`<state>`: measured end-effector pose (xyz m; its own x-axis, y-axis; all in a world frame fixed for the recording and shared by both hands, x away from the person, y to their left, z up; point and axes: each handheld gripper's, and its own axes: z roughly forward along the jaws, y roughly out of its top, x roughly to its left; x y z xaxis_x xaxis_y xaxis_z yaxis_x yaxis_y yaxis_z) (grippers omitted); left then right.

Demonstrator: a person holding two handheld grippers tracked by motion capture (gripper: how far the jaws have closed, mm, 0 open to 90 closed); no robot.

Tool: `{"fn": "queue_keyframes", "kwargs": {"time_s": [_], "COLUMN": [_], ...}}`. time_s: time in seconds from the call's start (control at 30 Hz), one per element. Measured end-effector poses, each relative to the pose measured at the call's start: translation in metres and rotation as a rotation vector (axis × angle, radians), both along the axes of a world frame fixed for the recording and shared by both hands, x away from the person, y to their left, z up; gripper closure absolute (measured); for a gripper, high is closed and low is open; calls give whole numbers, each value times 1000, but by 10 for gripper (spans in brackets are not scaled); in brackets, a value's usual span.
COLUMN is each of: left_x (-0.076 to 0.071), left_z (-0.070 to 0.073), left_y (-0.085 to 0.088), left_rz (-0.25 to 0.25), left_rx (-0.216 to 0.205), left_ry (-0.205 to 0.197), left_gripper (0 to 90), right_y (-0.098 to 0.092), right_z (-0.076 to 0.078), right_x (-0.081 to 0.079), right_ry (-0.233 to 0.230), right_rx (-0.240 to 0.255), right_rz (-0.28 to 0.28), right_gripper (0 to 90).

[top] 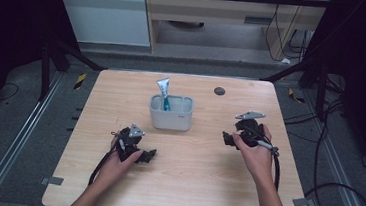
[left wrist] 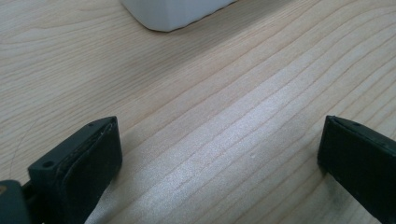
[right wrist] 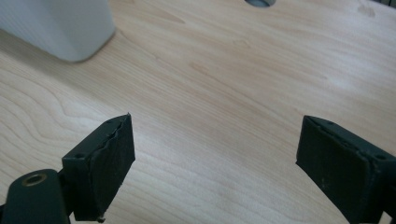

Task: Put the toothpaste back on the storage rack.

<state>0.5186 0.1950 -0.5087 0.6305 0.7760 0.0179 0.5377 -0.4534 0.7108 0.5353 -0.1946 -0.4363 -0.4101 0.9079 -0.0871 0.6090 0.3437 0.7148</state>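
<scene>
Left gripper (top: 150,155) low over the near-left part of the table (top: 188,194), jaws wide apart and empty, only bare wood grain between them in the left gripper view (left wrist: 219,161); held by the left hand (top: 123,160), grey three-cornered plate on top, cable trailing back along the forearm

Right gripper (top: 227,138) over the right part of the table, jaws likewise spread wide with nothing between them (right wrist: 215,161); held by the right hand (top: 256,152), jaws pointing toward the table's middle, cable looping down past the wrist toward the near edge

White bin (top: 170,118) upright near the middle of the table, slightly toward the far side, between the two grippers and well apart from both; rounded lower corner of it at the top of the left gripper view (left wrist: 173,11) and at the upper left of the right gripper view (right wrist: 56,28)

Toothpaste tube (top: 164,92) standing in the bin's left compartment, tilted, crimped end up and sticking out above the rim, teal lower part inside

Right compartment contents impossible to tell from the high view

Small dark round hole (top: 219,90) in the tabletop beyond the bin to its right, also at the top edge of the right gripper view (right wrist: 258,2)

Neither gripper touching bin or tube
</scene>
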Motion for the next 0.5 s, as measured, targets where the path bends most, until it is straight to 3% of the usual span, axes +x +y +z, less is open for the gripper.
{"fn": "queue_keyframes", "kwargs": {"time_s": [0.5], "left_x": [0], "left_z": [0], "left_y": [0], "left_rz": [0], "left_rx": [0], "left_ry": [0], "left_gripper": [0], "right_y": [-15], "right_z": [-33], "right_x": [-11], "right_ry": [42], "right_rx": [43], "right_rz": [-46], "right_gripper": [123]}}
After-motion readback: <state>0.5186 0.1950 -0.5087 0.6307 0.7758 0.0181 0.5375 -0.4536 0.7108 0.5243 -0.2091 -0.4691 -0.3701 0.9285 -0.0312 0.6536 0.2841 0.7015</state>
